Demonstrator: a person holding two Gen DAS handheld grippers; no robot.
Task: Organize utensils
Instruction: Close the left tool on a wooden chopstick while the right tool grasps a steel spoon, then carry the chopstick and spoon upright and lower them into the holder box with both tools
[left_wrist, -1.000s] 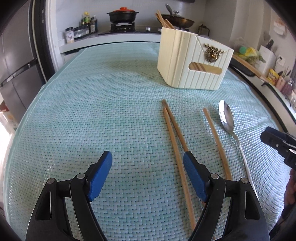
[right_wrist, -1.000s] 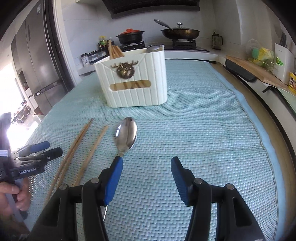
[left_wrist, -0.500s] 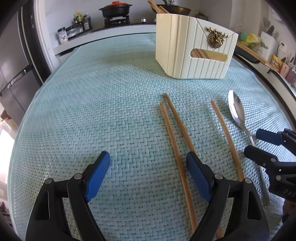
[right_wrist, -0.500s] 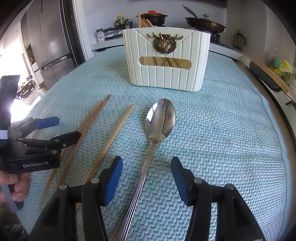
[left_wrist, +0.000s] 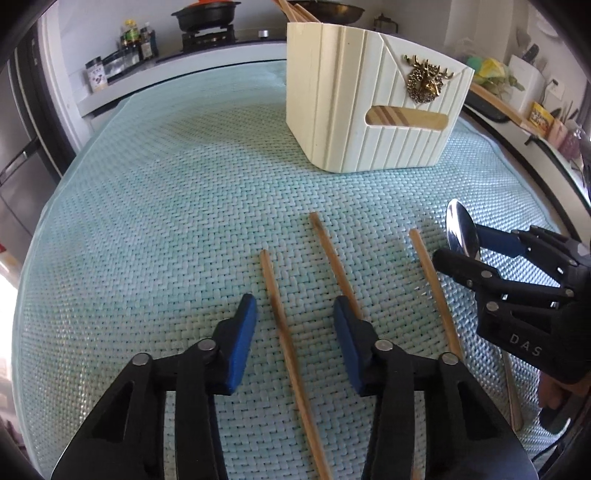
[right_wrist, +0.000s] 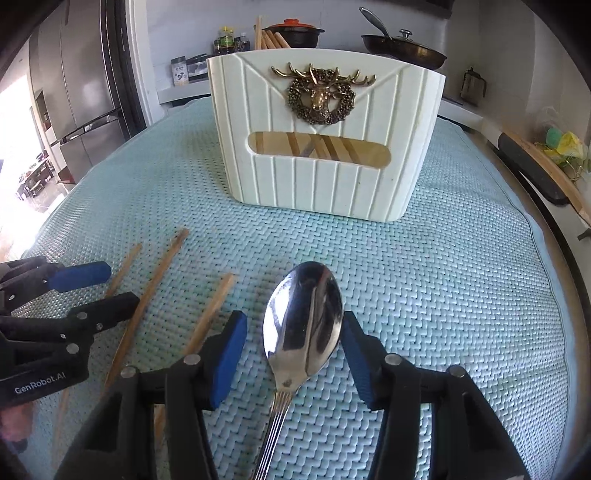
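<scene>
Kitchen counters ring the scene, with a stove, a black pot with an orange lid and a frying pan at the back. Over the worktop lies a pale green woven mat, and toward its far edge stands a cream ribbed utensil holder with a brass stag badge; chopsticks already poke up from inside it.

Nearer the front edge, three wooden chopsticks lie loose on the mat, apart from one another. The left gripper hangs low over them with its jaws apart; the leftmost chopstick runs between its blue pads, while the middle chopstick passes under the right-hand pad. The third chopstick lies just beside a metal spoon.

The right gripper straddles the spoon's bowl, jaws apart, one pad very near the bowl's right rim.
</scene>
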